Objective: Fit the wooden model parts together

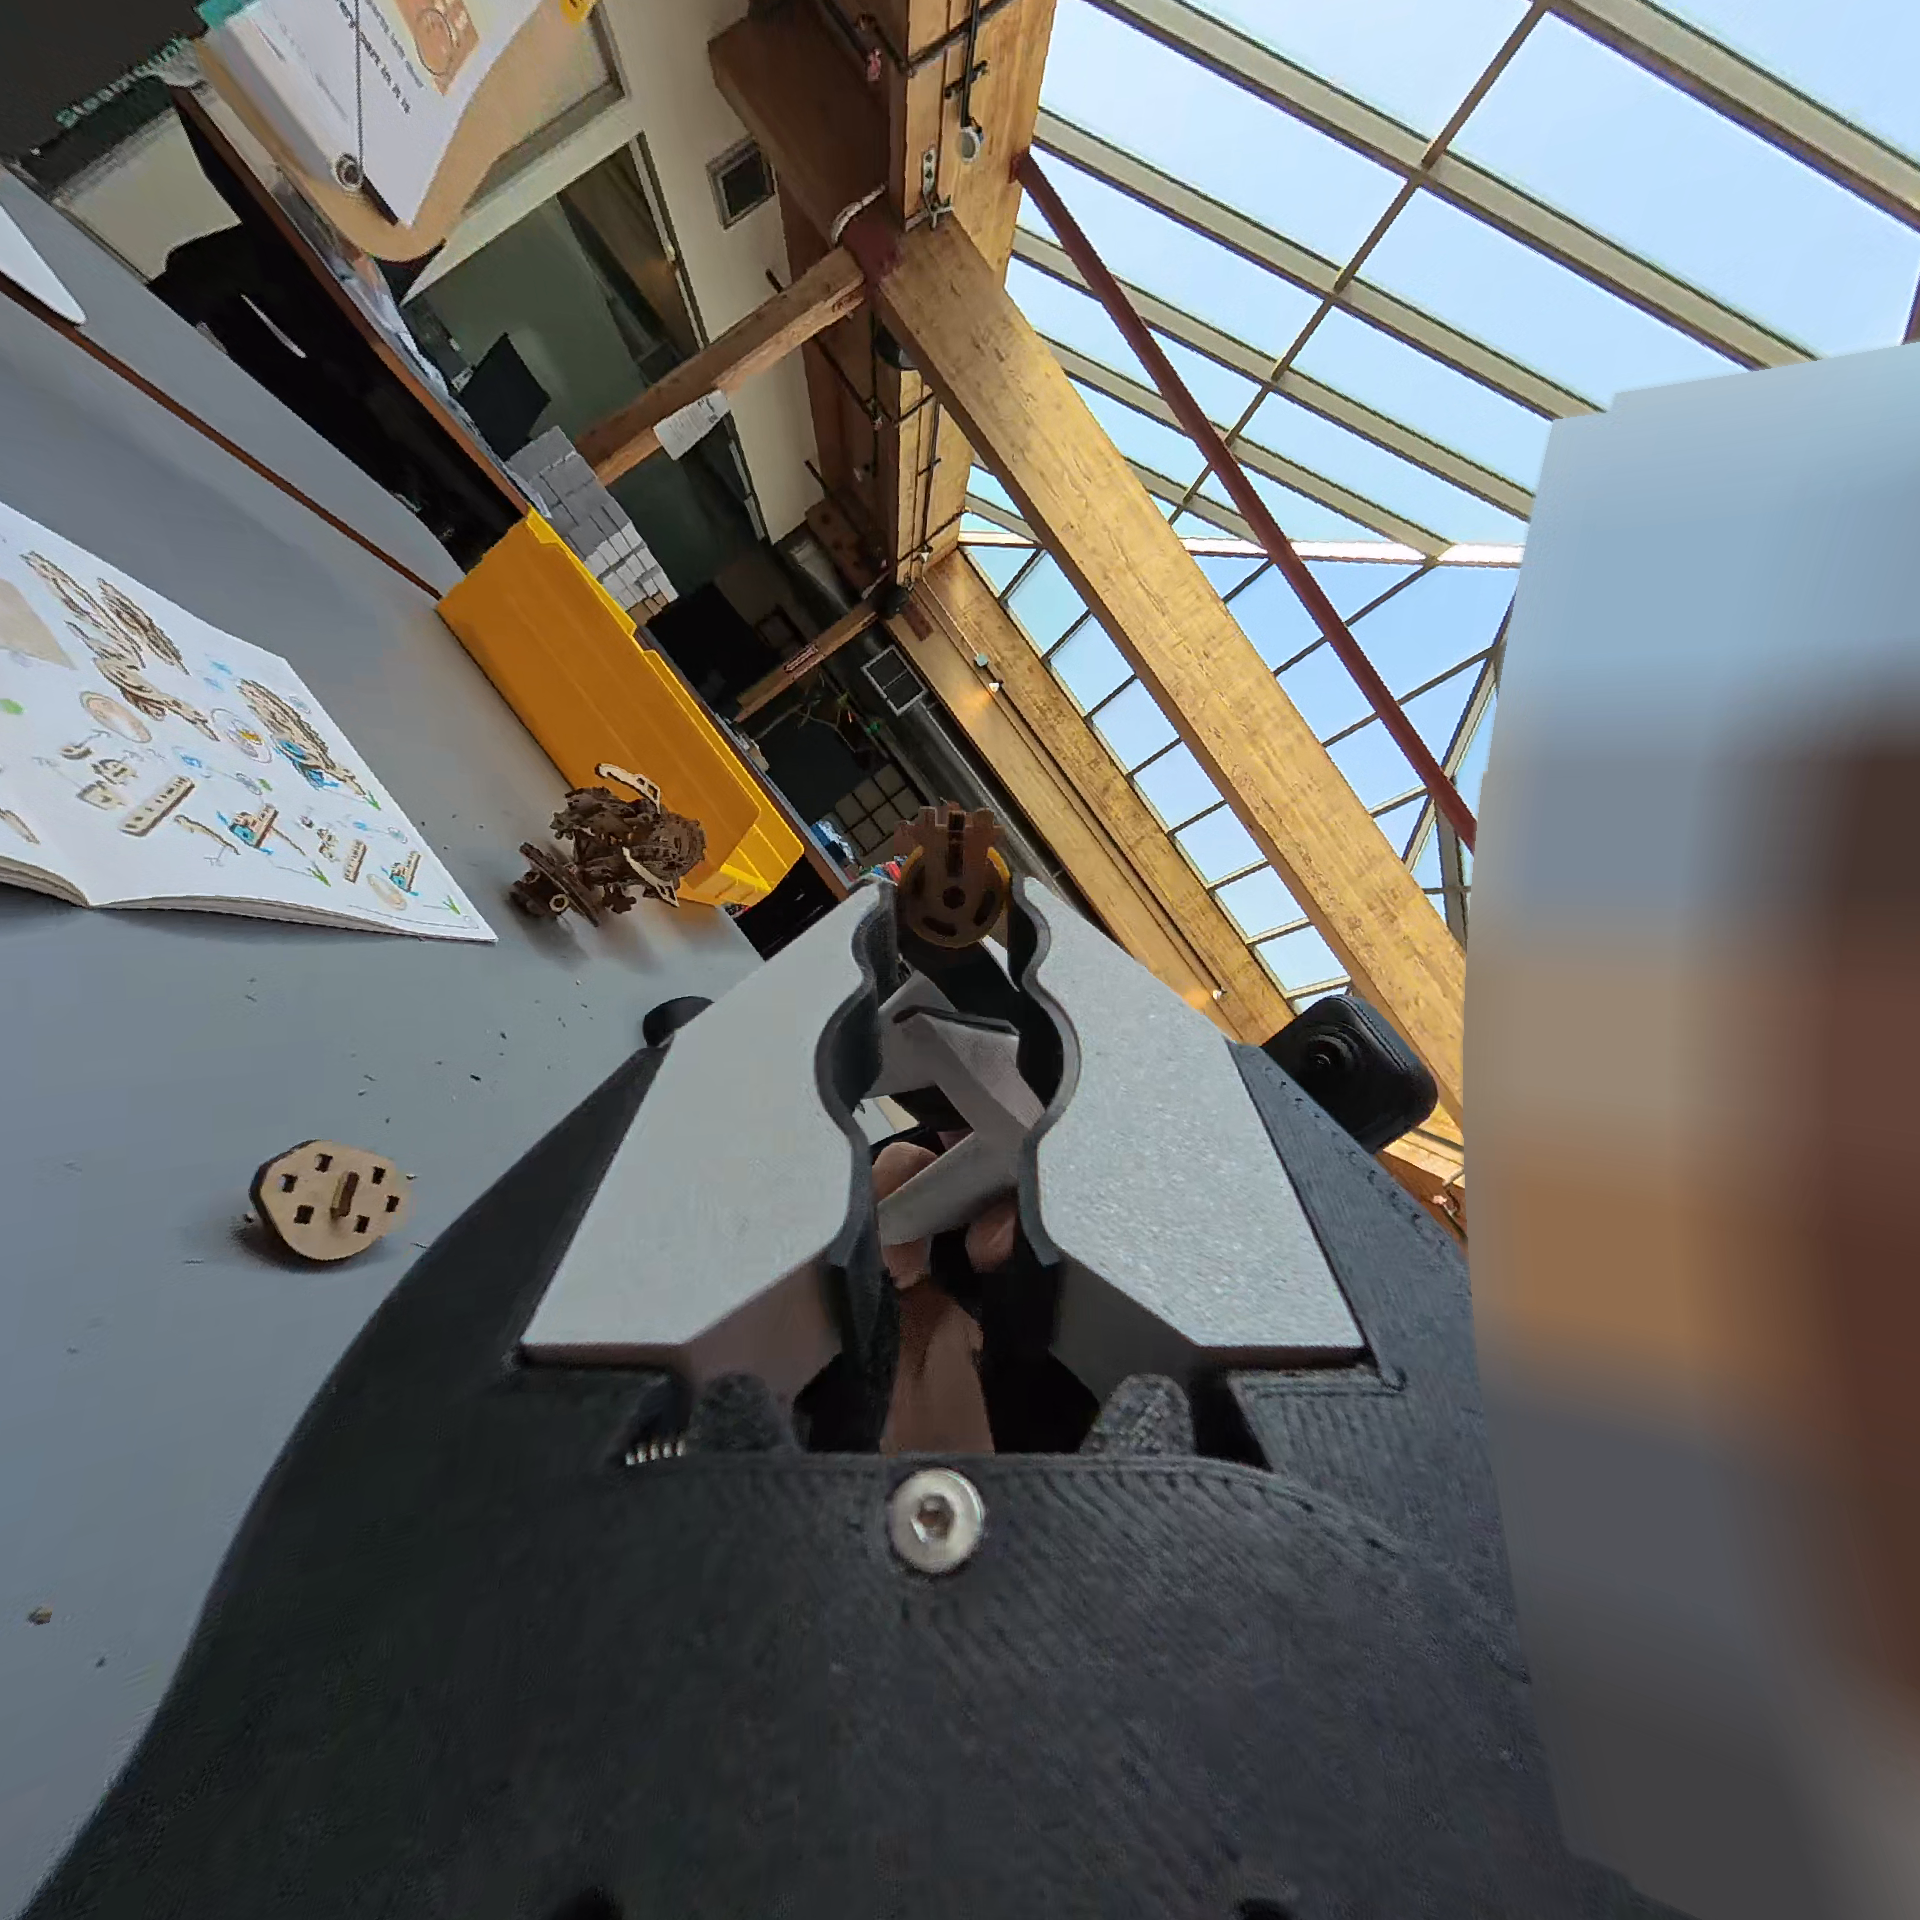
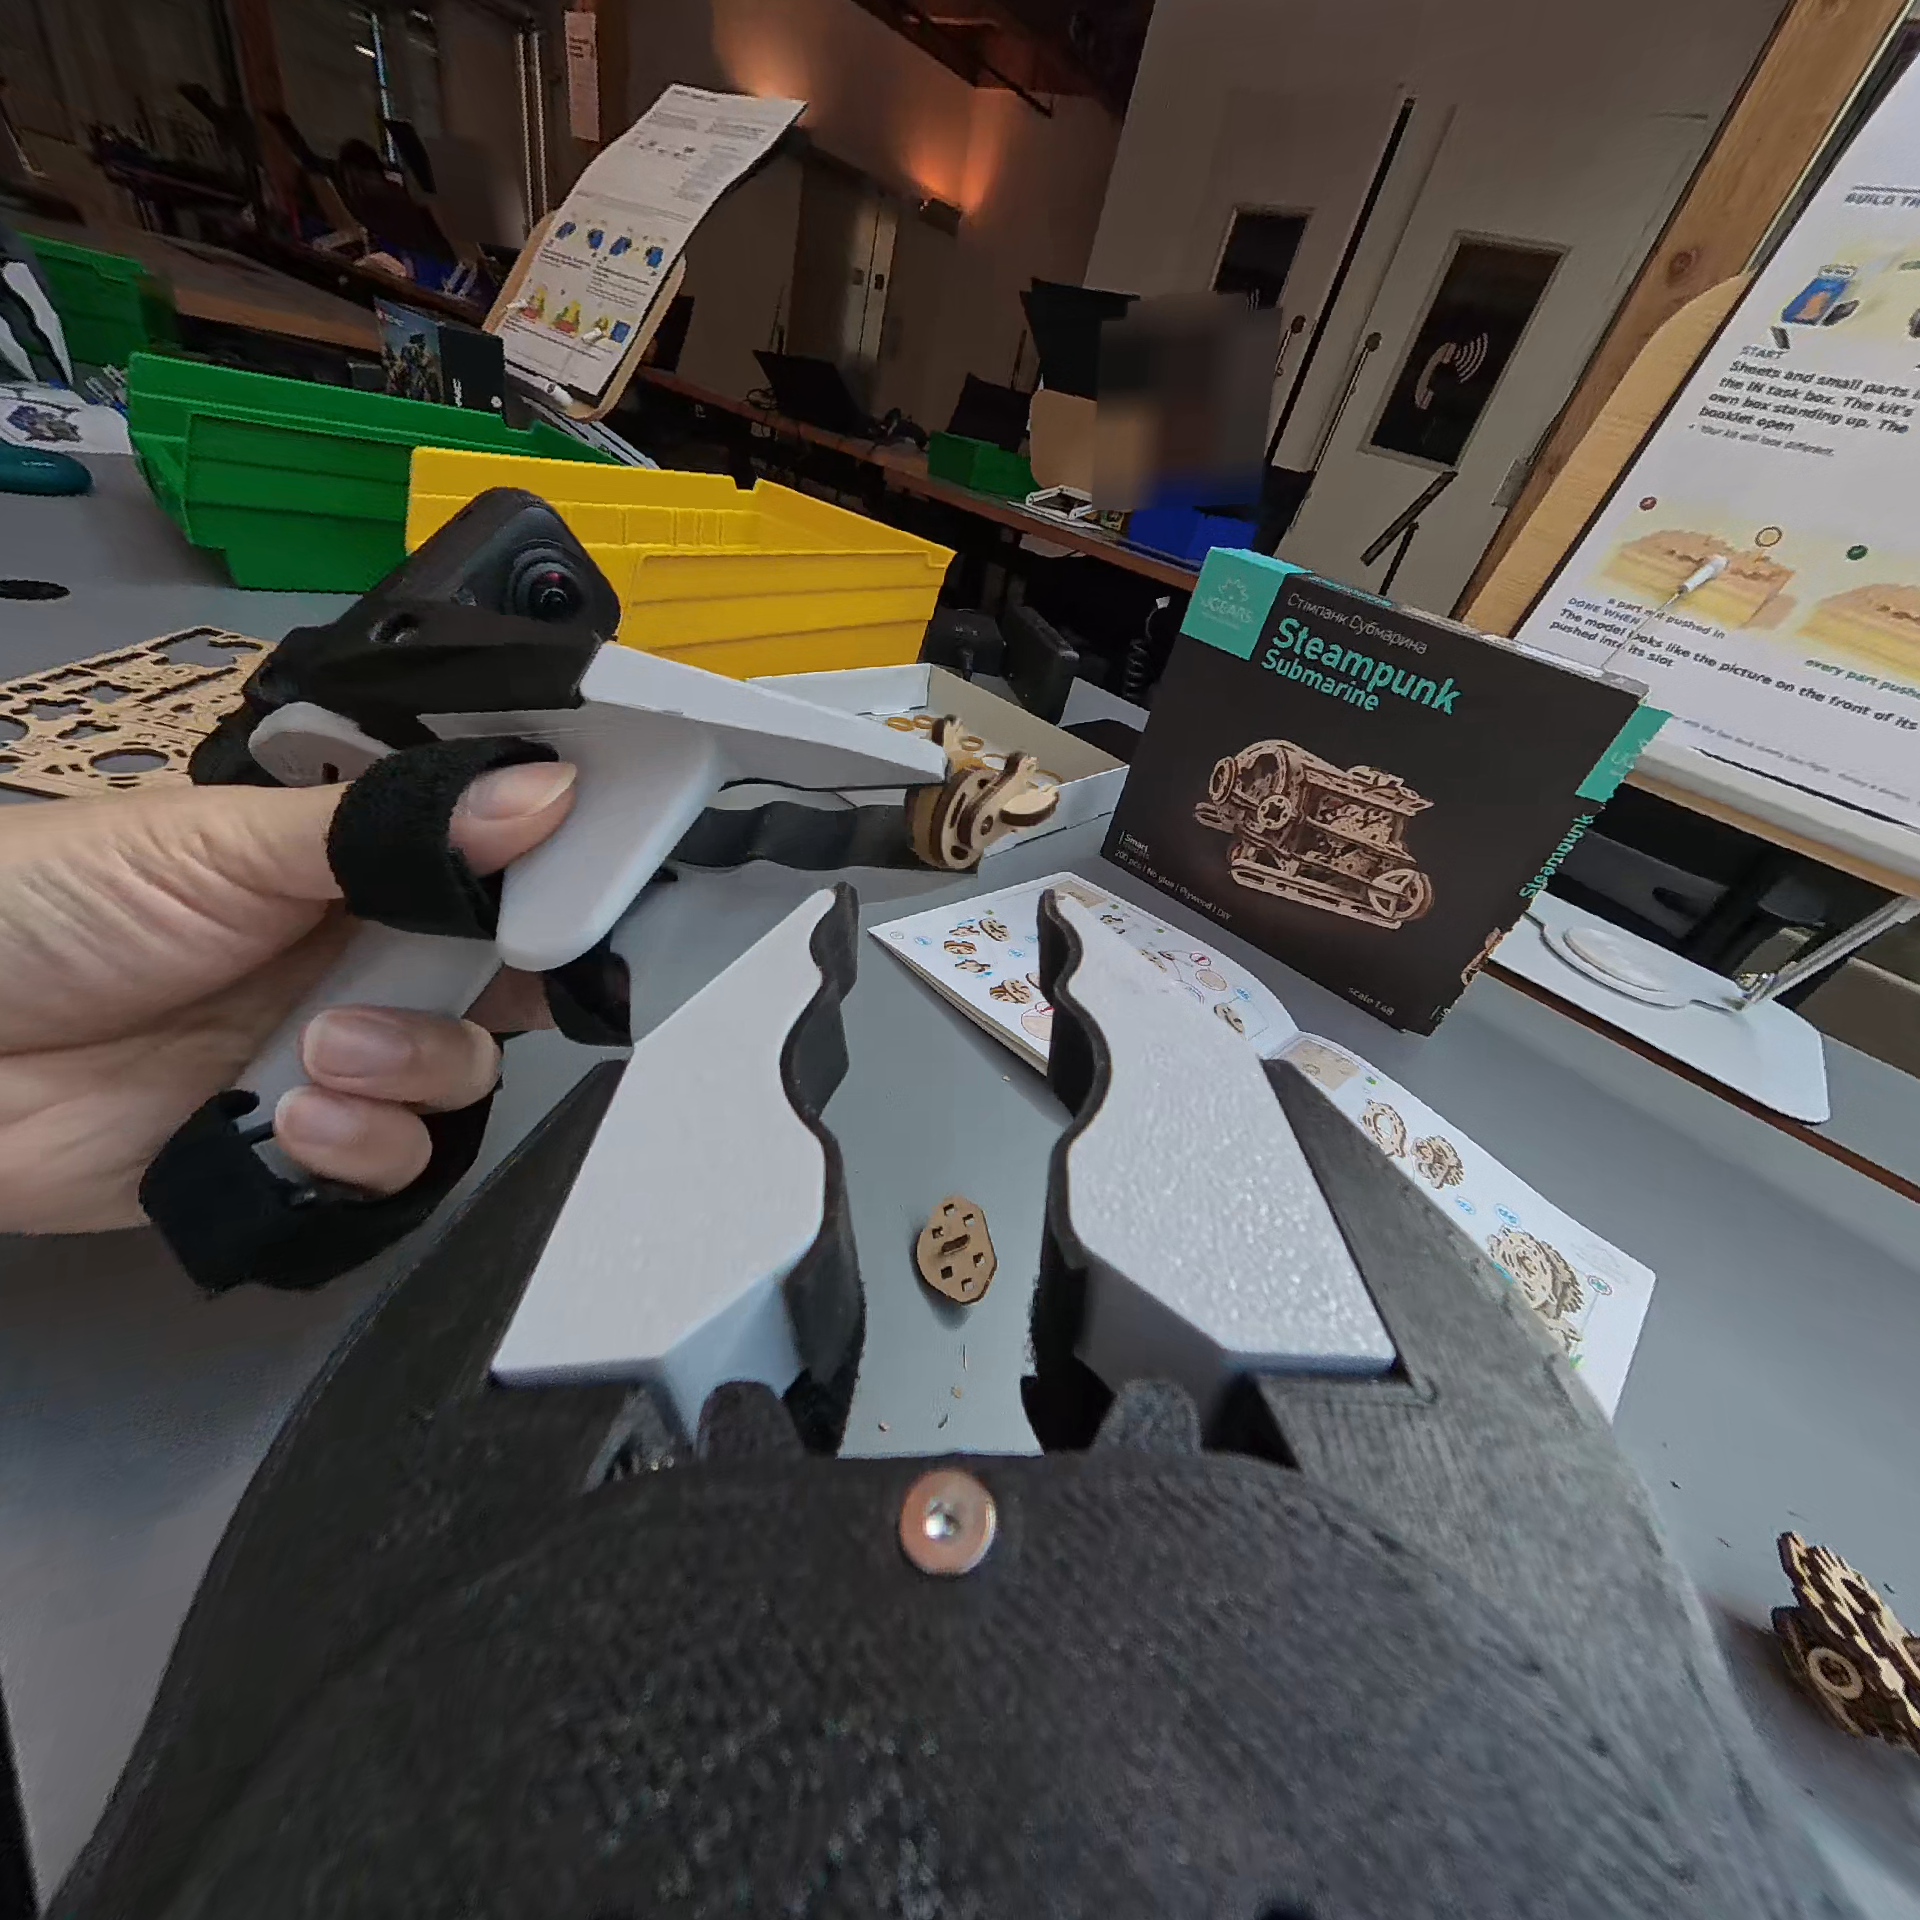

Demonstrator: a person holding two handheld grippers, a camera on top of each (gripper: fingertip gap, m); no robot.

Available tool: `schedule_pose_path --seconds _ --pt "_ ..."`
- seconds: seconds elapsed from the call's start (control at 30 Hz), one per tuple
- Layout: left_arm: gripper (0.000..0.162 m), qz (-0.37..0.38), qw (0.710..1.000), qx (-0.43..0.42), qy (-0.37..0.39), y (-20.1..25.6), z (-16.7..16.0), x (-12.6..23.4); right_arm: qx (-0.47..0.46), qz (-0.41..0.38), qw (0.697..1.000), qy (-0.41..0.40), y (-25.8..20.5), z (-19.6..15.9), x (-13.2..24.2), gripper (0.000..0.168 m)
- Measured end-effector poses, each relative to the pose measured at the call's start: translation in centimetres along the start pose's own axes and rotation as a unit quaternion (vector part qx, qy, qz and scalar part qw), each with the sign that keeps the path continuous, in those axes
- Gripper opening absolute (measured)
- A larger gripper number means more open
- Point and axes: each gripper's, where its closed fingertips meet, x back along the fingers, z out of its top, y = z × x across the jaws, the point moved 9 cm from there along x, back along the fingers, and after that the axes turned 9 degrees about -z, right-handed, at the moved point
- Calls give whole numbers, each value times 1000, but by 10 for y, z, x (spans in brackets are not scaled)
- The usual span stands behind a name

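My left gripper [image 1: 951, 909] is raised off the table and shut on a small wooden wheel part [image 1: 951, 883] at its fingertips. In the right wrist view a hand holds that left gripper [image 2: 940, 774] at the left, with the wheel part [image 2: 977, 805] at its tip. My right gripper [image 2: 940, 920] is open and empty above the grey table [image 2: 935, 1049]. A small oval wooden disc with slots [image 2: 956, 1247] lies on the table below, between the right gripper's fingers; it also shows in the left wrist view [image 1: 330, 1200].
An open instruction booklet [image 2: 1195, 997] and the dark kit box [image 2: 1361, 800] stand ahead. A dark wooden assembly [image 1: 613, 857] lies by the yellow bin [image 2: 675, 561]. Green bins [image 2: 291, 468], a cut-out wooden sheet [image 2: 104, 707] and a white tray [image 2: 997, 717] are behind. Both grippers' tips are close together, under 4 cm apart.
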Motion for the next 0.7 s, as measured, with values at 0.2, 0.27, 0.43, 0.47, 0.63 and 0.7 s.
schedule_pose_path --seconds 0.2,0.27,0.43,0.47,0.63,0.7 --pt "18 -13 999 1 35 -1 -12 -5 24 -39 999 25 -6 7 2 26" --pt "18 -15 999 4 41 -2 -15 -7 48 -62 997 26 -7 7 2 24" --pt "18 0 998 1 57 -5 -21 -12 51 -82 995 18 -1 3 1 15" --pt "18 6 998 1 56 -6 -21 -13 48 -82 995 13 0 2 1 15" --pt "18 15 999 -18 45 -6 -22 -18 34 -75 997 15 6 0 4 15" --pt "18 16 999 -25 34 -6 -22 -18 22 -66 997 12 8 -1 4 15"
